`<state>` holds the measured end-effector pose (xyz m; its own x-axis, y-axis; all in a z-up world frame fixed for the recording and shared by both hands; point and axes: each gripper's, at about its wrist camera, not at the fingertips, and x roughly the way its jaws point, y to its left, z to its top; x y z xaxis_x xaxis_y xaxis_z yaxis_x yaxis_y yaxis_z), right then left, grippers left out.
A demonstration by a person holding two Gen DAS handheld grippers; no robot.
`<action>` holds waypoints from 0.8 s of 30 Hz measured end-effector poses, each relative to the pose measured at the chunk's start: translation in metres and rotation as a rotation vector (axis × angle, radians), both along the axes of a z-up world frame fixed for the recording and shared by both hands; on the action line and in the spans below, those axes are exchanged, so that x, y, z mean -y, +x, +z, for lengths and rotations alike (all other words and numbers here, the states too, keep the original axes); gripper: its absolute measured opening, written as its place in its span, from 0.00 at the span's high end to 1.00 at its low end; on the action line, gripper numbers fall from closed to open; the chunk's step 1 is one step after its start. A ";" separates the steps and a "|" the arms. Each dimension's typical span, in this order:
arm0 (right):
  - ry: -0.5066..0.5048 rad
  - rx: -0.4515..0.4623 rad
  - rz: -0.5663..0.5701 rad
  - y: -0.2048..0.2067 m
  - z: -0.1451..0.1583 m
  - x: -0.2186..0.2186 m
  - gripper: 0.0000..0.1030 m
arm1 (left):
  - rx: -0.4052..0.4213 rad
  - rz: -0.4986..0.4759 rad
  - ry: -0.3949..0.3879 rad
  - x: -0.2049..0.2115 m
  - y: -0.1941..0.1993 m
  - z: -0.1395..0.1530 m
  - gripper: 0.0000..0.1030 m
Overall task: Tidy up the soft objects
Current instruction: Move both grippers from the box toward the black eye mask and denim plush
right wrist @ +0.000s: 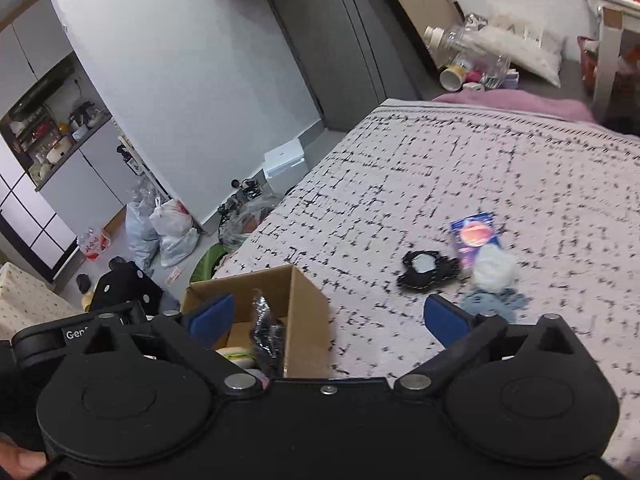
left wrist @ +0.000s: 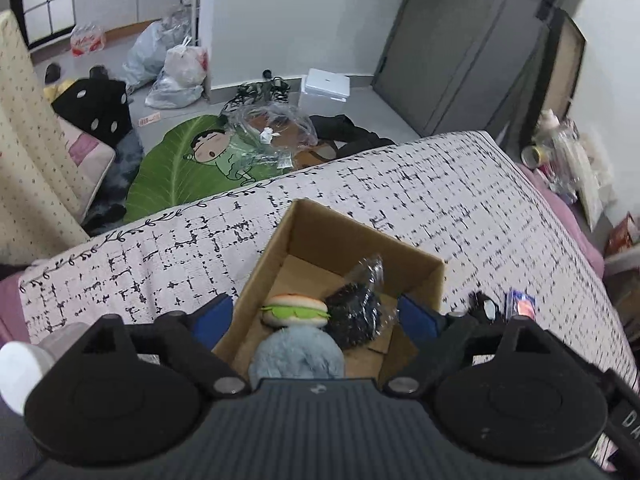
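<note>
An open cardboard box [left wrist: 362, 240] stands on the bed's black-and-white patterned cover [left wrist: 460, 200]. Inside lie a burger plush [left wrist: 294, 310], a black item in clear wrap [left wrist: 354, 316] and a blue-grey fluffy plush [left wrist: 296, 354]. My left gripper [left wrist: 314, 317] hovers over the box, open, with nothing pressed between its blue pads. My right gripper [right wrist: 328, 316] is open and empty, spanning the box's [right wrist: 308, 304] right wall. On the cover to the right lie a black lacy piece [right wrist: 426, 270], a white fluffy ball [right wrist: 494, 268], a blue packet [right wrist: 474, 236] and a blue-grey cloth [right wrist: 492, 304].
The bed's edge drops to a grey floor with a green leaf mat [left wrist: 168, 172], plastic bags [left wrist: 180, 68] and a white box [left wrist: 326, 86]. Bottles and cans [right wrist: 468, 60] crowd the bed's far corner. A grey door [left wrist: 460, 40] stands behind.
</note>
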<state>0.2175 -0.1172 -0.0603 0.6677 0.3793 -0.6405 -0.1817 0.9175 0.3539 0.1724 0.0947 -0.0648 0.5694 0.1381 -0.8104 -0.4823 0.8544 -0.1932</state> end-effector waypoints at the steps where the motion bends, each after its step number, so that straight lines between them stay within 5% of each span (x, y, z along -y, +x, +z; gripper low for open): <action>1: -0.001 0.002 -0.004 -0.001 0.003 0.005 0.00 | -0.001 -0.006 0.008 0.004 -0.001 0.002 0.11; 24: -0.033 0.010 -0.085 -0.014 0.023 0.098 0.00 | -0.024 -0.110 0.042 0.061 -0.013 0.026 0.11</action>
